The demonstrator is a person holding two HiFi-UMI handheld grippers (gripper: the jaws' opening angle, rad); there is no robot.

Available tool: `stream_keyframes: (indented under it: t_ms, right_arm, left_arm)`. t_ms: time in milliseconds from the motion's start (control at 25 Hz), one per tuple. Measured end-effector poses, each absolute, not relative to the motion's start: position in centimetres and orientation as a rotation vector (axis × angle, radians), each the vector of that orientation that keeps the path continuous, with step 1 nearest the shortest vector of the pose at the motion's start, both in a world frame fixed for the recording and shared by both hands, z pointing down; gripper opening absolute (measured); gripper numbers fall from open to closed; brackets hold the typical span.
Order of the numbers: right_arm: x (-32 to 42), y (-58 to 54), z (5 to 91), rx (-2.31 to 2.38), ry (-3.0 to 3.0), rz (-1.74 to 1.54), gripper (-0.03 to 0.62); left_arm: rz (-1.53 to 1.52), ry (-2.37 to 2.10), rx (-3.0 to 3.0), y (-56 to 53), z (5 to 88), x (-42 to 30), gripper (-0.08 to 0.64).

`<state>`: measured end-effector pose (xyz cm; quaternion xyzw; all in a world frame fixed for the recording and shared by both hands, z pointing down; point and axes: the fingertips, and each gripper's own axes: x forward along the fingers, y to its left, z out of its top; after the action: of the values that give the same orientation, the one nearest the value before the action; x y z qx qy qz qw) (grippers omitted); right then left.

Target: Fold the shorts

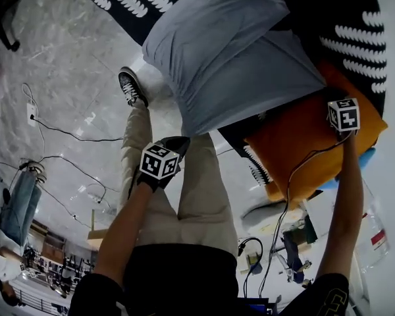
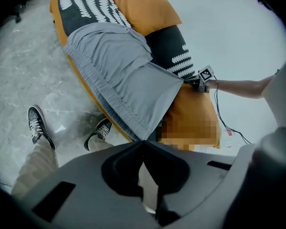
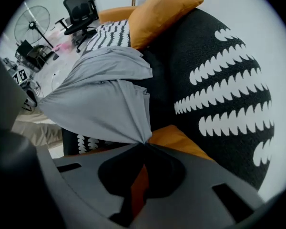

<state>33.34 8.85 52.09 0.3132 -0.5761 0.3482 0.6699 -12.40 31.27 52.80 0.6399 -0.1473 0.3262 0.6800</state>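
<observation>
Grey shorts point(image 1: 230, 51) hang stretched between my two raised grippers, above orange and black cushions. My left gripper point(image 1: 182, 139) is shut on the lower left corner of the cloth; in the left gripper view its jaws point(image 2: 144, 141) meet on the hem end of the shorts point(image 2: 119, 75). My right gripper point(image 1: 329, 97) is shut on the opposite corner. The right gripper view shows the shorts point(image 3: 105, 99) fanning out from that gripper's pinched tips point(image 3: 143, 144). The right gripper point(image 2: 193, 82) also shows in the left gripper view, at the far corner of the cloth.
Under the shorts lie an orange cushion point(image 1: 303, 150) and a black cushion with white marks point(image 3: 229, 80). The person's legs and shoes point(image 1: 131, 87) stand on a marble floor with cables point(image 1: 66, 133). An office chair point(image 3: 81, 6) and a fan point(image 3: 33, 20) stand farther off.
</observation>
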Motion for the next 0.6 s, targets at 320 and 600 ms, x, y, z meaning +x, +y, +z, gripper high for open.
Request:
stream_keyframes:
  t_ms: [320,600]
  right_arm:
    - [32.5,7.9,50.1,0.696,-1.221,0.789,0.018]
    - [29.2,2.4,50.2,0.731,-1.212,0.744,0.018]
  left_arm:
    - [0.697,-0.318,1.437,31.0,50.3,-14.0,0.012]
    - [0.643,-0.465,1.488,26.1,50.6,-17.0,0.012]
